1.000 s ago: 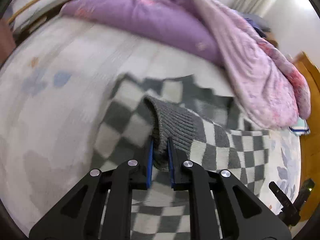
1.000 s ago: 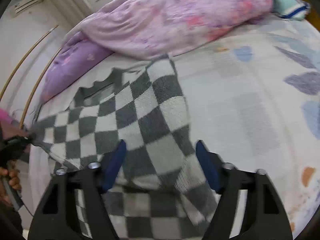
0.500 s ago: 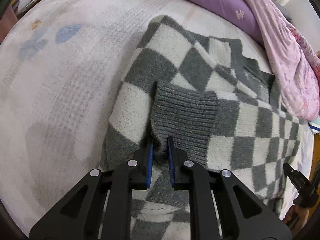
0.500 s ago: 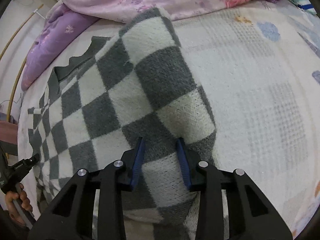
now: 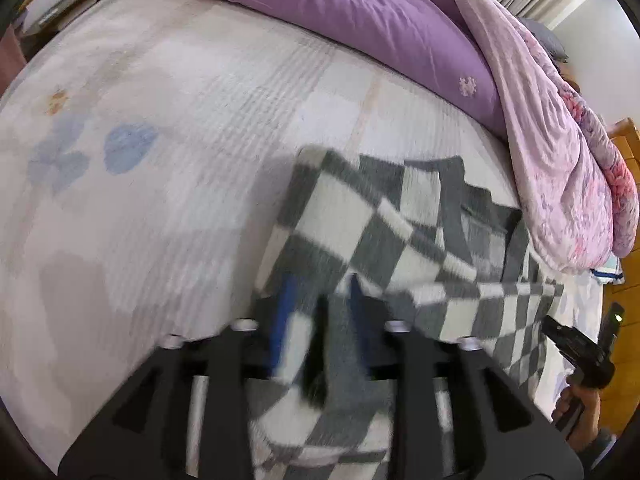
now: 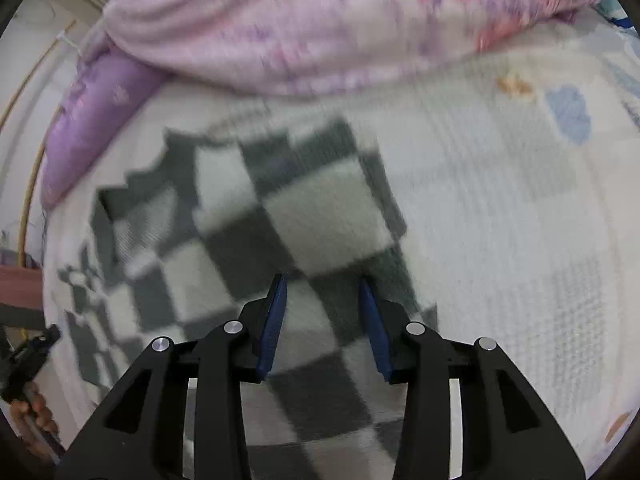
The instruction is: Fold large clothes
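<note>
Item: sweater (image 5: 360, 232), grey-and-white check knit, lay flat on the bed (image 5: 180, 140), part folded; its body ran away from both cameras toward the quilt (image 5: 400, 12) heaped along the far side; collar end lay nearest that heap.

Left tongs (image 5: 320, 304): blue pads stood apart with check cloth seen between them; frame blurred, so whether the cloth was touched or merely lay beneath could not be told; no pinch was evident.

Right tongs (image 6: 322, 316): spread wide, pads clear of each other, poised over the sweater (image 6: 256, 240) near its right-hand folded edge; cloth lay between and below, not gripped.

Relation governing the next move: the sweater lay directly ahead of and under both tongs, long axis running forward from them; left tongs sat at its left margin, right tongs at its right margin; bare bed lay outward of each. Judged: either side was equally near; a lengthwise fold would want both tongs on the near hem together.
</note>
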The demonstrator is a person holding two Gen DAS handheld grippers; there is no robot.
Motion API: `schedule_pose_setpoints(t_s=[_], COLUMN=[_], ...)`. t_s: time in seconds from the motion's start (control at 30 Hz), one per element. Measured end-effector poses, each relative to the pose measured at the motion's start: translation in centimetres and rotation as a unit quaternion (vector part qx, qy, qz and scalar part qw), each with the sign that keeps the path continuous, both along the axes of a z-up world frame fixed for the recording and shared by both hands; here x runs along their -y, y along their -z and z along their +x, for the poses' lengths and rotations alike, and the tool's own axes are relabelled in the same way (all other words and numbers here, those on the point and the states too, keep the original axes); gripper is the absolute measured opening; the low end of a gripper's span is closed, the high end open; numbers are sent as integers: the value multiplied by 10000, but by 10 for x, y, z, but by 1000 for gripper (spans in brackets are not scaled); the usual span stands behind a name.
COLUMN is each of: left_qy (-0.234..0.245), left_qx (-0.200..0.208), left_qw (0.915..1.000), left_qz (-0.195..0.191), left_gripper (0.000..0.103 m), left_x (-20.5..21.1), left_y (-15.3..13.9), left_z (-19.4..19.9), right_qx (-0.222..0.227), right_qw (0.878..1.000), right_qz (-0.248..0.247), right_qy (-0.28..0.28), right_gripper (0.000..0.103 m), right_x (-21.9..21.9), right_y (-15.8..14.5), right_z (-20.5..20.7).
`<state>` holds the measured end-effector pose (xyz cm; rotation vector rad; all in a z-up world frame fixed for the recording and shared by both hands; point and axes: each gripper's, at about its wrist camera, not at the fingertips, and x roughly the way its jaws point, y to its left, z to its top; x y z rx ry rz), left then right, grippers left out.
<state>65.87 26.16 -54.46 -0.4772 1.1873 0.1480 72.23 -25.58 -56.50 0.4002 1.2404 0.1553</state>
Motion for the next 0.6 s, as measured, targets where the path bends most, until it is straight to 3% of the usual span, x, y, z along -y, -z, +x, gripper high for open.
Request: schedule_pose_setpoints(t_s=[0.03,0.07,0.2,0.4,0.43,0.47,0.53,0.6], left_qy=[-98,-140,-192,-161,-124,0,246,306], left_qx=[0,-13,-202,-479,-470,-460,-391,-164], left_qw=[9999,9999,9994,9981,9978,9975,9951,9940], left_qz=[33,46,212,346,453,530,874,1038], left_gripper=[54,54,66,64,44,37,25,24], left_x=[-2,-3,-7,-10,-9,-4,11,18], left_y=[2,4,22,51,54,56,49,37], left_z=[9,14,41,69,73,75,75,68], right_qx=[139,197,134,-368,-299,-194,-54,325], right_qw=[9998,9995,9980,9946,9953,9965,9980,9981], right_qz=[-16,-65,-161,144,251,246,80,49], right_qy=[145,244,593,962,885,780,629,529], right_gripper=[56,62,64,66,56,34,21,19], right_x=[2,3,6,26,26,24,19,17], right_y=[-7,-10,-2,37,40,38,33,16], right_z=[3,6,32,62,64,65,63,51])
